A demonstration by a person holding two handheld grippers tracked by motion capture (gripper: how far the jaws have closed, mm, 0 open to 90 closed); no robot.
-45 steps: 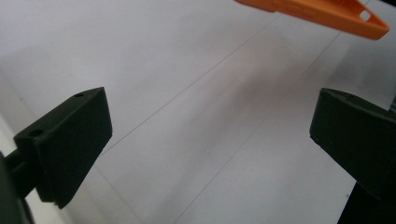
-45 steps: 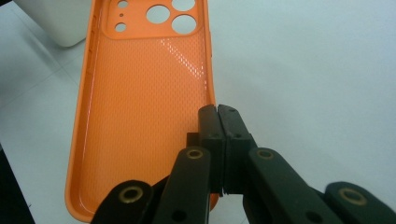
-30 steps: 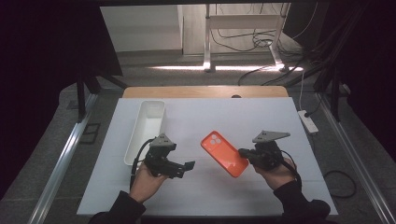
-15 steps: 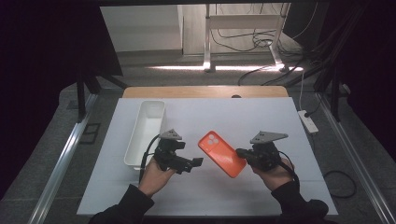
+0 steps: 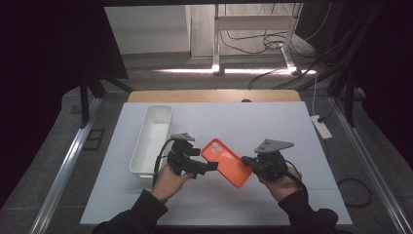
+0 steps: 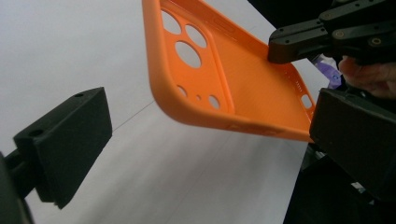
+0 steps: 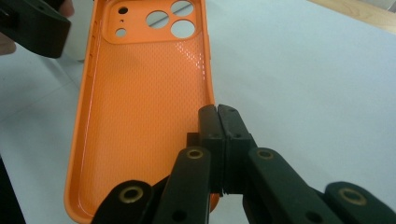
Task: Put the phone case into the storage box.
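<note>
High view, left to right. At centre left of the frame, a long white rectangular plastic tray (image 5: pixel 152 139) stands on the white table (image 5: pixel 272 122), its long side running toward the top of the frame. Just right of the tray, the left gripper (image 5: pixel 210 166) is held in the person's left hand (image 5: pixel 170 181), its jaws pointing right toward the camera-cutout end of the orange soft-plastic phone case (image 5: pixel 227 162). The case lies slantwise at the centre of the frame, between the two grippers, its camera end to the upper left. At centre right, the right gripper (image 5: pixel 245 161) is held in the person's right hand (image 5: pixel 278 184) and meets the lower right end of the case.

Left gripper view. The two black jaws stand wide apart, one at lower left and one at right; the case (image 6: pixel 219 79) passes between them, lifted clear of the table, and neither pad presses on it.

Right gripper view. The right gripper (image 7: pixel 218 122) is closed tight on the side wall of the case (image 7: pixel 140 102), at the lower centre of the frame; the inner, dotted face of the case is turned up.
</note>
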